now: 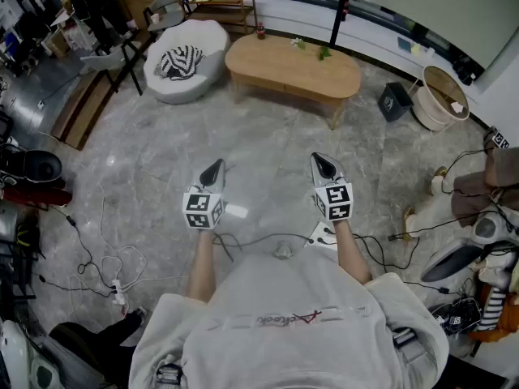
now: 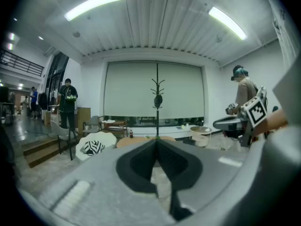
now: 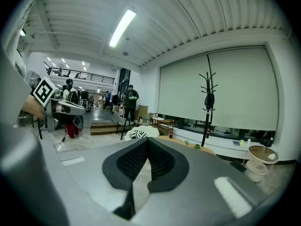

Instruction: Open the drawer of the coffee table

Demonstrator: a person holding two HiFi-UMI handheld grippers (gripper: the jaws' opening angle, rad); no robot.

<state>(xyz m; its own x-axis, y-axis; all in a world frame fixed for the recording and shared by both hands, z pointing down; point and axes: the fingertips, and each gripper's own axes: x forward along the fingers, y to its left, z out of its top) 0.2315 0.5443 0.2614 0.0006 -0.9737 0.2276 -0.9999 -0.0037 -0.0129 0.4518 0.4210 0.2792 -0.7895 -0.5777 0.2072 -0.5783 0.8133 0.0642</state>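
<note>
1. The left tongs (image 1: pixel 215 167) are closed. In the left gripper view their dark pads (image 2: pixel 138 164) meet at the tip and nothing sits between them.
2. The right tongs (image 1: pixel 324 164) are closed too. In the right gripper view their ribbed pads (image 3: pixel 129 161) are pressed together and grip nothing.
3. The person holds the two tongs side by side in front of the chest, a little apart. Both tilt slightly down over the grey floor (image 1: pixel 146 152).
4. Each carries a marker cube (image 1: pixel 203 210) near the hand.
5. The worktop (image 1: pixel 284 67) is oval and wooden and stands well ahead of both tongs across open floor. Neither tong touches it.
6. In the left gripper view the worktop (image 2: pixel 136 140) shows just past the closed tip of the left tongs (image 2: pixel 156 140).
7. In the right gripper view the worktop (image 3: pixel 202 147) lies right of the tip of the right tongs (image 3: pixel 146 139).
8. The drawer cannot be made out in any view.
9. Small green plants (image 1: pixel 312 49) stand on the worktop, and a bottle (image 1: pixel 260 32) shows at its far left corner.
10. A white beanbag (image 1: pixel 207 43) sits just left of the worktop with a striped cloth (image 1: pixel 180 59) on it.
11. A black coat stand (image 1: pixel 340 10) rises behind the worktop.
12. A round basket (image 1: pixel 438 100) stands well to the worktop's right.
13. Cables (image 1: pixel 105 266) trail over the floor near the person.
</note>
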